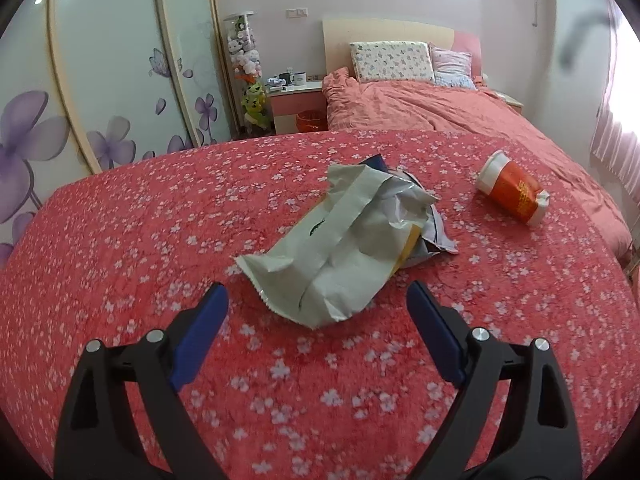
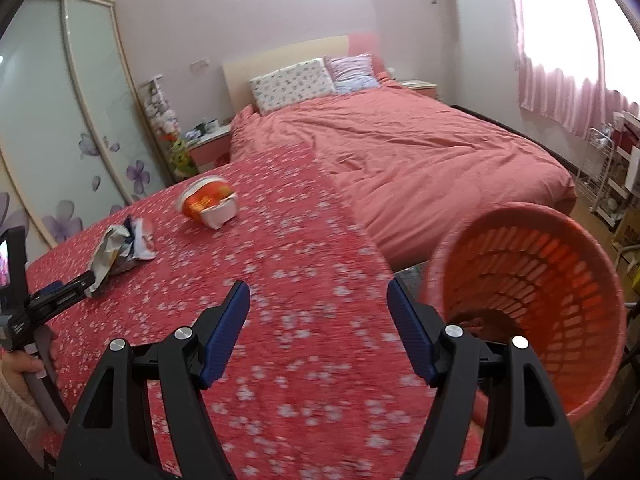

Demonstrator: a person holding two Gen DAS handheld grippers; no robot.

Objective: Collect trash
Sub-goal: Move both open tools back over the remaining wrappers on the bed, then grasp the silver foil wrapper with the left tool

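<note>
While both blue-padded grippers, left gripper (image 1: 318, 294) and right gripper (image 2: 319, 290), gape empty, only the right wrist view shows the orange plastic mesh basket (image 2: 532, 312) at four o'clock. Crumpled grey foil wrapper (image 1: 340, 236) and orange paper cup (image 1: 514, 192) lie on the red floral cloth (image 1: 120, 260), beside a pink bed (image 2: 420, 152).

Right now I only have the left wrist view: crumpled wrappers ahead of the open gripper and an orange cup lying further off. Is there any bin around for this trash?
Observer: Yes. An orange basket sits at the right edge of the floral cover, tilted with its mouth toward the right wrist camera.
Operator: Is the right gripper holding it?
Observer: No. The right gripper is open with nothing between its fingers, and the basket is just to its right.
Operator: Anything in the basket?
Observer: Something dark shows at its bottom, but I cannot tell what.
</note>
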